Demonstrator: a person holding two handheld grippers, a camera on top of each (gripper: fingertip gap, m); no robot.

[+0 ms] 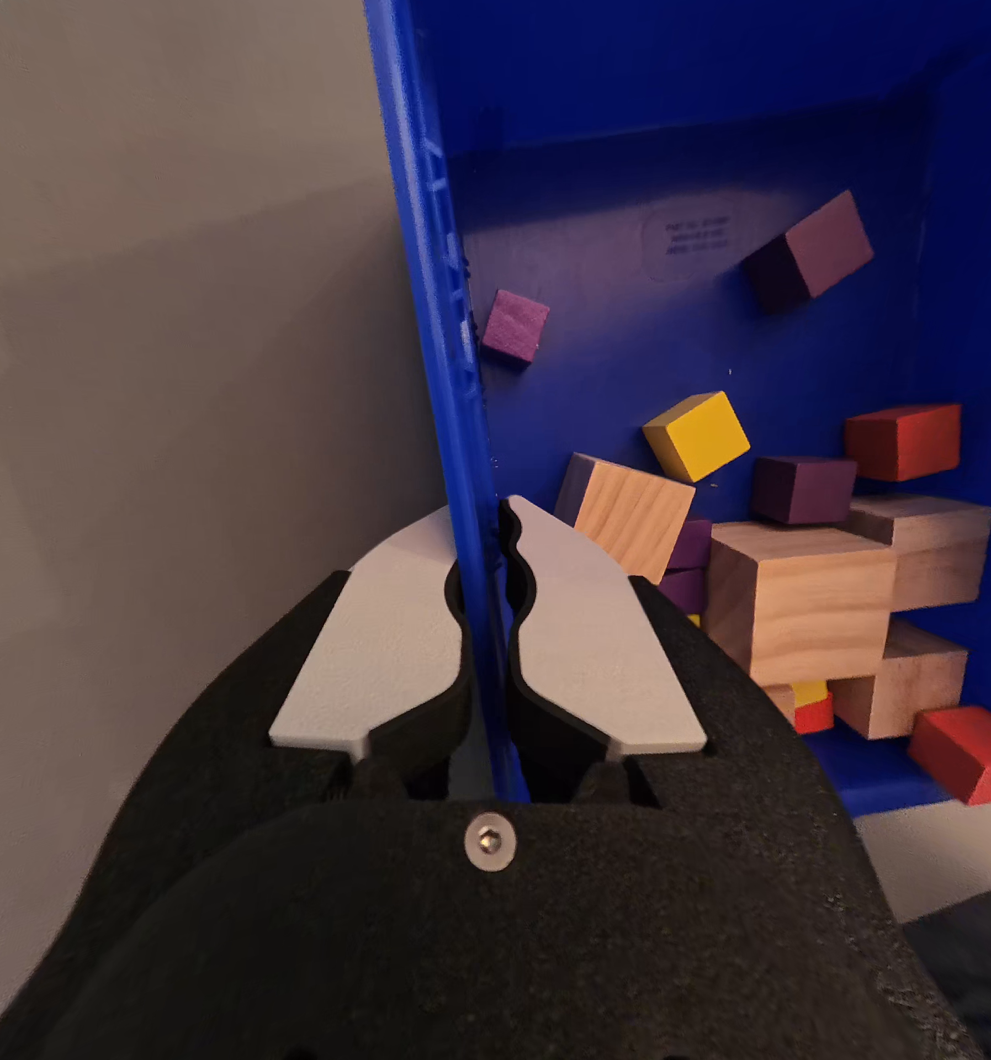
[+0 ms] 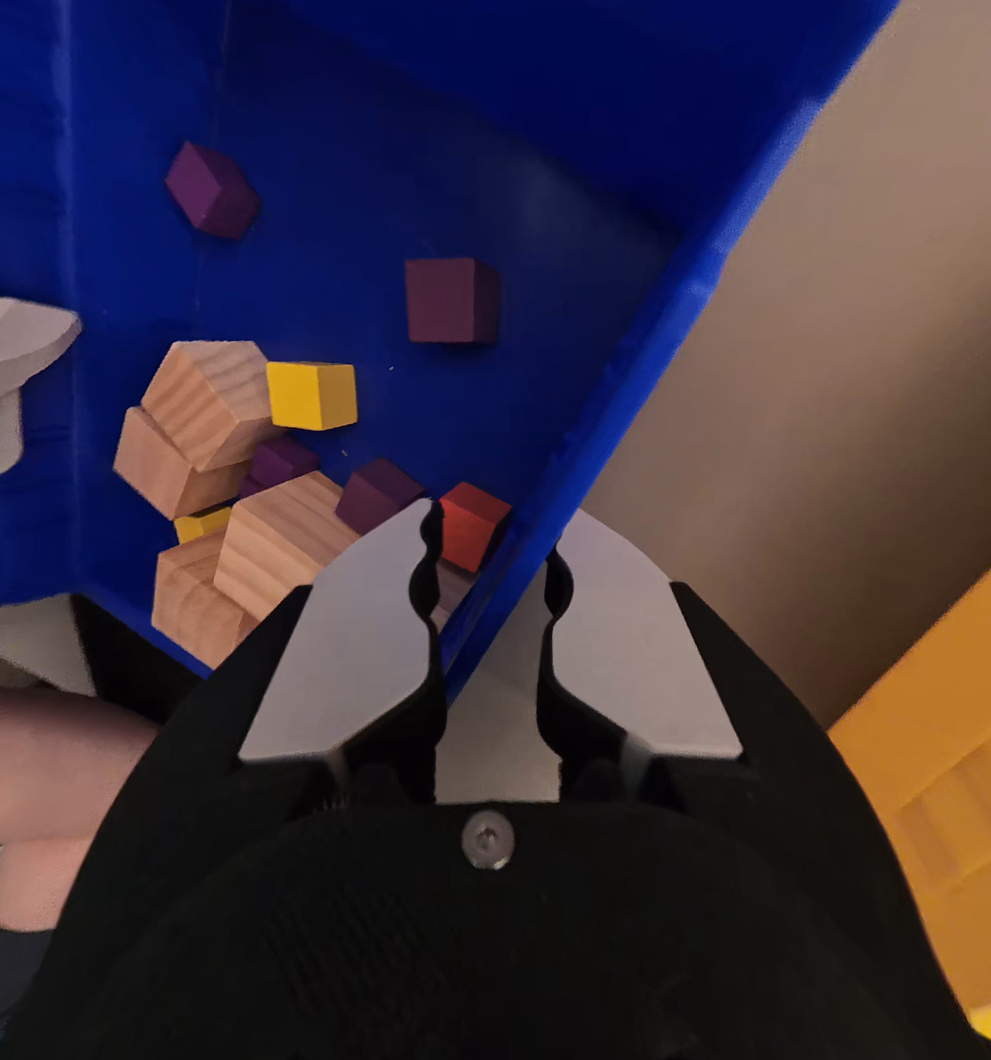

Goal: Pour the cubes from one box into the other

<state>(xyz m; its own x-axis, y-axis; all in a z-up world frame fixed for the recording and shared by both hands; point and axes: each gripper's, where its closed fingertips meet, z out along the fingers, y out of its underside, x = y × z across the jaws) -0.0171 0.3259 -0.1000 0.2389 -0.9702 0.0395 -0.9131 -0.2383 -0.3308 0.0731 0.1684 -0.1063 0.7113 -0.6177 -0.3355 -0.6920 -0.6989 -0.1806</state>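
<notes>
- The left claw (image 1: 484,516) is clamped on the side wall of the blue box (image 1: 653,344); one pale finger lies outside the wall and the other inside, with the wall pinched between the black pads.
- Left of this claw there is only a plain grey surface (image 1: 166,344).
- Right of the left claw, inside the tipped box, cubes are strewn against its bottom: a small purple cube (image 1: 515,327) just beyond the claw tip near the wall, a yellow cube (image 1: 696,434) farther right, and a larger purple cube (image 1: 808,252) higher up.
- A heap of plain wooden cubes (image 1: 797,596) lies close to the inner finger, with red cubes (image 1: 906,440) at its far right.
- In the right wrist view the same box (image 2: 367,115) fills the space left of and ahead of the right claw (image 2: 493,527).
- The right claw straddles the box's other side wall, but a clear gap shows between the wall and the outer finger, so its jaws stand parted rather than pressed tight.
- A red cube (image 2: 470,525) sits just at the inner fingertip.
- Right of this claw lies a yellow box (image 2: 940,803), low and near.
</notes>
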